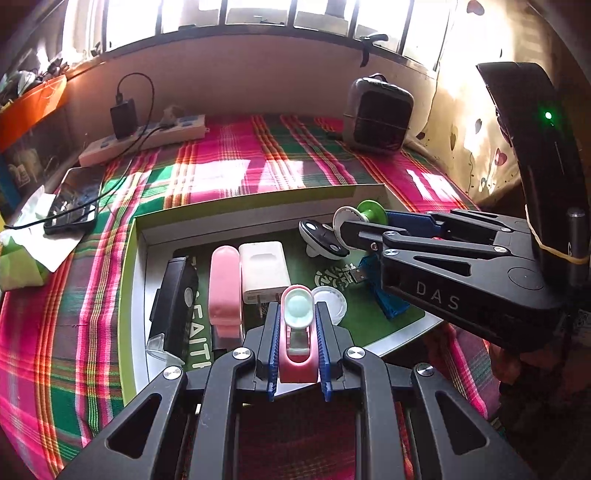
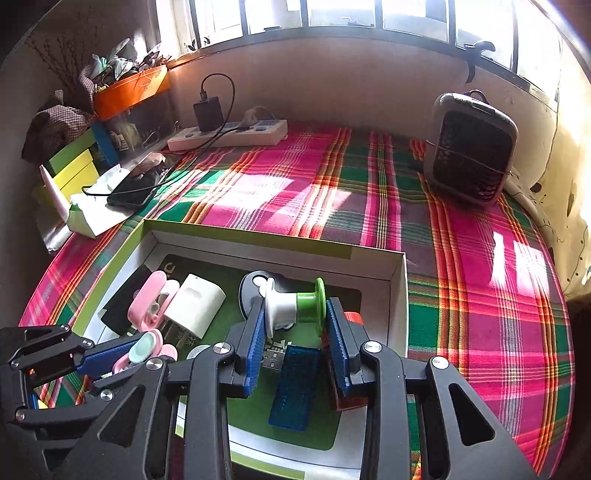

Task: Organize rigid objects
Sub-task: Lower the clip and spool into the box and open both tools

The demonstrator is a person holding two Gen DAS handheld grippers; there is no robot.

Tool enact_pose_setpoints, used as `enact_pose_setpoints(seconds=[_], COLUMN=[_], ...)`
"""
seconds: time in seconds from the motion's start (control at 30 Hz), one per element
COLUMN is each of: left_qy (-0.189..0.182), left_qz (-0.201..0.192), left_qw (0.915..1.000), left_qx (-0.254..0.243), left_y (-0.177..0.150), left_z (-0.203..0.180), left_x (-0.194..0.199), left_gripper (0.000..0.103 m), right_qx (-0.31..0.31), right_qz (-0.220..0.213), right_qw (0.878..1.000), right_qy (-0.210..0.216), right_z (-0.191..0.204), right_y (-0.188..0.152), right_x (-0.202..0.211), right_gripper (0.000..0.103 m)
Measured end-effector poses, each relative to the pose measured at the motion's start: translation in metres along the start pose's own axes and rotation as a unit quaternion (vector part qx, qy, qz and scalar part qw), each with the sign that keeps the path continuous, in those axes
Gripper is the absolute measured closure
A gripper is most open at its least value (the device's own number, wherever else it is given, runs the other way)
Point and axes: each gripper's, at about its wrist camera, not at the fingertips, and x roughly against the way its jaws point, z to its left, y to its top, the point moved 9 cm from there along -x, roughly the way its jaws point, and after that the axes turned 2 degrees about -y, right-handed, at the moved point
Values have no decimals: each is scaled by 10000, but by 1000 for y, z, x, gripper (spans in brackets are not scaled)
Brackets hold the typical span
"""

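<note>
The left gripper is clamped on a pink clip with a pale mint disc at its tip, held over the near edge of the box, an open tray with a lime-green rim lying on the plaid cloth. The right gripper pinches a spool, white at one end and green at the other, crosswise between its blue pads, above the right part of the box. Below it in the box lie a blue USB stick, its plug pointing left, and a red thing mostly hidden behind the right finger. Just beside the clip, on the box floor, sits a clear round lid. Left of the clip, side by side, are a white charger, a second pink clip and, furthest left, a black oblong device against the box wall. Farther in, near the spool, lies a dark round gadget with white spots. Beyond the box the cloth is sunlit. At the far left a phone rests on tissue paper, with a cable running to a power strip carrying a black adapter. At the far right stands a grey fan beneath the window.
</note>
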Motion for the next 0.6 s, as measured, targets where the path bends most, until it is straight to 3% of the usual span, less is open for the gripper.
enact_pose_setpoints(seconds=[0.6], left_qy=[-43], left_qz=[126], left_qw=[9999], left_qx=[78], left_y=[-5], left_z=[3], left_x=[-12], left_gripper=[86], right_qx=[112], right_qz=[87], right_qw=[9999], right_qy=[-37], right_z=[0], right_y=[4], right_x=[-18], right_gripper=[69])
